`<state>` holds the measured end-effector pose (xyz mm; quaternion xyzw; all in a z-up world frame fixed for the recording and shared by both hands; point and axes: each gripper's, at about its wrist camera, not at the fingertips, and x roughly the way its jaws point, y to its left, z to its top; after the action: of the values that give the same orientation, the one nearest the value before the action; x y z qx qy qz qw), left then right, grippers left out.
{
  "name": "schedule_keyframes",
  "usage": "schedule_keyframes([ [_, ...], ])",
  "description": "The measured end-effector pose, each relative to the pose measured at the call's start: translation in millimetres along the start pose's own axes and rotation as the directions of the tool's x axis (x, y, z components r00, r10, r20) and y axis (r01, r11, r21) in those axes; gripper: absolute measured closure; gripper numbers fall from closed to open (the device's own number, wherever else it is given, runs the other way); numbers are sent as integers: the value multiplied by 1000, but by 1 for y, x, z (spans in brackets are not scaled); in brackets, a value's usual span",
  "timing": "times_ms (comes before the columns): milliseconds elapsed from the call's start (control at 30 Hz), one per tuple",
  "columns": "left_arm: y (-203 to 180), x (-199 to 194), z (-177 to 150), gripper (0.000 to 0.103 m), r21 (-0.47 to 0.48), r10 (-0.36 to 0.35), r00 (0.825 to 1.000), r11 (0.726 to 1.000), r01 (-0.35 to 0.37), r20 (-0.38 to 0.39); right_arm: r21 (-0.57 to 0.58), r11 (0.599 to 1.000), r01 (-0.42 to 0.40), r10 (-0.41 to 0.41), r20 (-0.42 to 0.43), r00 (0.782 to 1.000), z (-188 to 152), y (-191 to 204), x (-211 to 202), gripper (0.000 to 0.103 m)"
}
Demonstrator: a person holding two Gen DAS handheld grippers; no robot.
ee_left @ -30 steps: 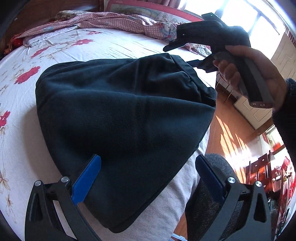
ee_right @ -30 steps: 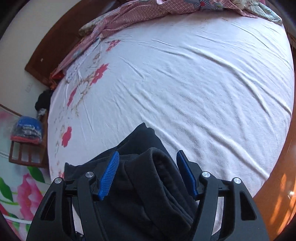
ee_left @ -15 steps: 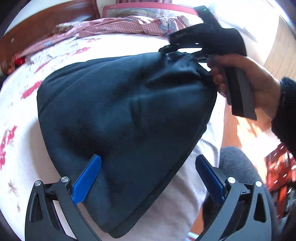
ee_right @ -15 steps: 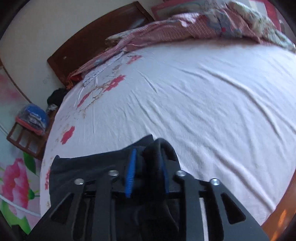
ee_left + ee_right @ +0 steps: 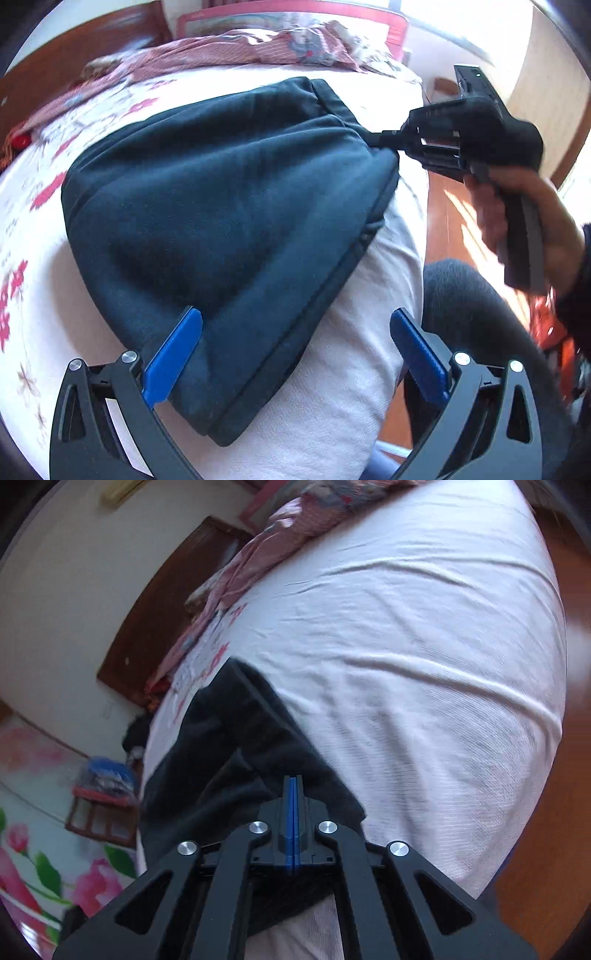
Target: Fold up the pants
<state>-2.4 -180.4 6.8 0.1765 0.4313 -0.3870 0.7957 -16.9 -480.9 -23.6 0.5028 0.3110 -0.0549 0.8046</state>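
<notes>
Left wrist view: the dark pants (image 5: 221, 221) are lying folded on the white bed sheet (image 5: 351, 387), near the bed's edge; this view alone is showing the whole folded bundle and the right hand (image 5: 524, 218) wrapping the handle of the right gripper (image 5: 373, 139).
Right wrist view: only one bunched corner of the pants (image 5: 240, 746) is showing here, with the wide bare sheet (image 5: 424, 664) spreading beyond the pants and a crumpled pink checked blanket (image 5: 258, 561) lying at the far end of the bed.
Left gripper (image 5: 295, 354): its blue pads (image 5: 173, 358) are standing wide apart, one pad overlapping the near edge of the pants and the other hanging over bare sheet beside the pants; nothing is being pinched between them.
Right gripper (image 5: 293, 786): its blue pads are pressing together on the pants' fabric at the corner of the pants farthest from the left gripper, pulling the cloth into a taut point.
Right hand pose: fingers are curling around the upright handle, to the side of the pants, beyond the bed's edge.
Hard to make out: the right hand is motion-blurred; how much cloth is sitting between the right pads is hidden; the far side of the pants is cut off in the right wrist view.
</notes>
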Motion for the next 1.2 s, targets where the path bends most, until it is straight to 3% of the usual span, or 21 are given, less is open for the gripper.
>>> schedule_keyframes([
  [33, -3, -1, -1, 2, 20, 12, 1000, 1000, -12, -8, -17, 999, 27, -27, 21, 999, 2, 9, -7, 103],
  [100, 1, -4, 0, 2, 8, 1, 1000, 1000, -1, -6, -111, 994, -11, 15, 33, 999, 1, 42, -16, 102],
  [233, 5, -5, 3, 2, -22, -25, 1000, 999, 25, -5, -234, 969, -79, 67, -56, 996, -1, 104, 16, 102],
  [333, 3, -6, 3, 2, -18, -21, 1000, 1000, 21, -6, -300, 950, -86, 44, -143, 989, -4, 140, 67, 102],
  [400, 2, -8, 1, 2, -20, -21, 1000, 1000, 20, -8, -361, 929, -82, -9, -244, 970, -18, 163, 102, 102],
  [467, 4, -10, -2, 2, -26, -25, 1000, 999, 25, -7, -480, 871, -98, -69, -318, 946, -44, 185, 132, 101],
  [533, 6, -12, -4, 2, -32, -34, 999, 999, 34, -8, -622, 782, -30, -190, -284, 940, -68, 197, 151, 70],
  [600, 8, -10, -7, 2, -21, -34, 999, 999, 33, -9, -701, 710, 62, -321, -245, 915, -77, 189, 169, 63],
  [667, 7, -7, -7, 2, -9, -23, 1000, 1000, 22, -17, -657, 753, 36, -283, -274, 919, -67, 175, 166, 66],
  [767, 9, -7, -7, 2, -13, -31, 999, 999, 31, -10, -571, 815, 96, -263, -218, 940, -31, 151, 140, 69],
  [833, 12, -5, -7, 2, -30, -48, 999, 998, 48, -6, -557, 822, 117, -267, -196, 944, -12, 136, 125, 75],
  [867, 13, -5, -6, 2, -33, -51, 999, 998, 51, -4, -552, 825, 120, -270, -199, 942, -6, 131, 119, 82],
  [900, 13, -5, -5, 2, -35, -50, 999, 998, 49, -5, -538, 833, 126, -270, -199, 942, 2, 126, 113, 96],
  [1000, 14, -4, -4, 2, -33, -52, 999, 998, 52, -7, -497, 857, 139, -251, -167, 954, 13, 123, 91, 96],
  [1067, 15, -5, -3, 2, -25, -51, 999, 998, 50, -12, -527, 817, 234, -315, -68, 947, 11, 131, 73, 92],
  [1100, 17, -8, -2, 2, -27, -49, 999, 998, 49, -8, -552, 791, 265, -345, -45, 937, 5, 138, 70, 83],
  [1133, 19, -11, -2, 2, -37, -49, 999, 998, 48, -5, -577, 775, 259, -343, -39, 939, -3, 146, 66, 65],
  [1200, 24, -18, -1, 2, -67, -47, 999, 997, 48, 19, -644, 743, 184, -294, -66, 954, -30, 160, 54, 49],
])
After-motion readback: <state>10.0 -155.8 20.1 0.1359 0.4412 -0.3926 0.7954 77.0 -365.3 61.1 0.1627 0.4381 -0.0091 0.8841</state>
